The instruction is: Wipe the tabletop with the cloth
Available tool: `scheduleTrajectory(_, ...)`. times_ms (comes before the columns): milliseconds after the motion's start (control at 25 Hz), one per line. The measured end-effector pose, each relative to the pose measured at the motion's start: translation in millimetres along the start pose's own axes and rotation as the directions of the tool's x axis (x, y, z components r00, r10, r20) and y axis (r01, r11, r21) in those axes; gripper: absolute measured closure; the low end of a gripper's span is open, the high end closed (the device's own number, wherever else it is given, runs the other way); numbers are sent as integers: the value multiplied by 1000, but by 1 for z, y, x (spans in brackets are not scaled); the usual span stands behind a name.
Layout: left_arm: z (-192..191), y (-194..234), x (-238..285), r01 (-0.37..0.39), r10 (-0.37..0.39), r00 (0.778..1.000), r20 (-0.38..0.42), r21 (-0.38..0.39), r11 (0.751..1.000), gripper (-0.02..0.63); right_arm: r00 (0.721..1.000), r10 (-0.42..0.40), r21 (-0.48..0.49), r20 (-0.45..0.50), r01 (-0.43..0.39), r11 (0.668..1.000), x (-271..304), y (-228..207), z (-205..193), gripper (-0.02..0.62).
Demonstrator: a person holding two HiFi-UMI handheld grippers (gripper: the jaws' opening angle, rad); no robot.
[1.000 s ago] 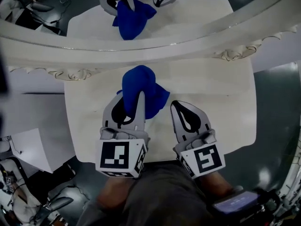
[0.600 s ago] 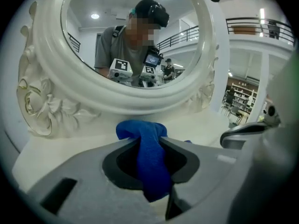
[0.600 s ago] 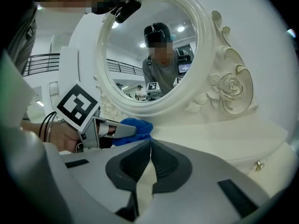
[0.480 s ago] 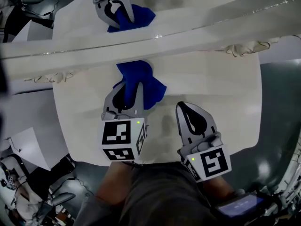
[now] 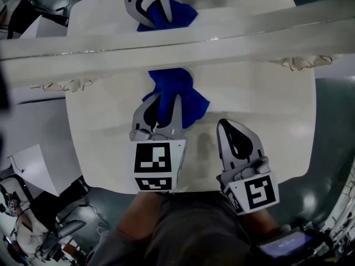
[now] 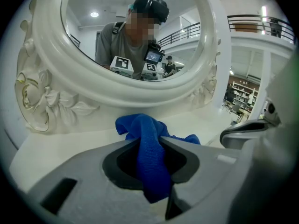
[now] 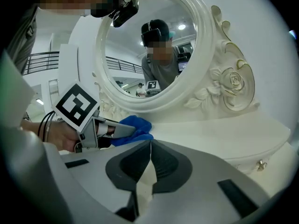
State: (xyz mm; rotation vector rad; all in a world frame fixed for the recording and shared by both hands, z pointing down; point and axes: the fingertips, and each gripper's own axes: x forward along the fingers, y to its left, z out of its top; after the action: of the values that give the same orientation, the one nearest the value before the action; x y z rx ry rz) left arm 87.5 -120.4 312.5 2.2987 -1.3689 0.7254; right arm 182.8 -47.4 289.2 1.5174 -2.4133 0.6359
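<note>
Slightly rightward since a second ago: my left tongs (image 5: 165, 96) and the cloth (image 5: 180, 90), mid-wipe.

Head view: my left tongs clamp the blue cloth, bunched on the counter (image 5: 260, 110) just before the mirror frame (image 5: 166, 43). My right tongs (image 5: 226, 125) sit beside them, closed. I judge wiping under way, most of the counter left. Left gripper view: cloth pinched between nearly closed jaws. Right gripper view: jaws together, nothing between them. No container shows anywhere.

Left tongs (image 5: 167, 93), right tongs (image 5: 224, 123): grey, with white cubes (image 5: 158, 168) (black square markers).
</note>
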Motion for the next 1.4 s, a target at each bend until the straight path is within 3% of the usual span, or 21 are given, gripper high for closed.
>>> scheduleTrajectory(240,-1,6,-3,50,-50,999,6,-9,999,512,999,-11,-6,-30,11,1000,12,22,-6,580)
scheduleTrajectory(1000,-19,64,-32,61,-62,998,-27,-45,997,512,997,37,-53,-65,-41,998,53,92,0,580)
scheduleTrajectory(1400,-33,121,-60,54,-56,998,-29,-72,996,512,995,64,-80,-78,-71,994,81,150,3,580)
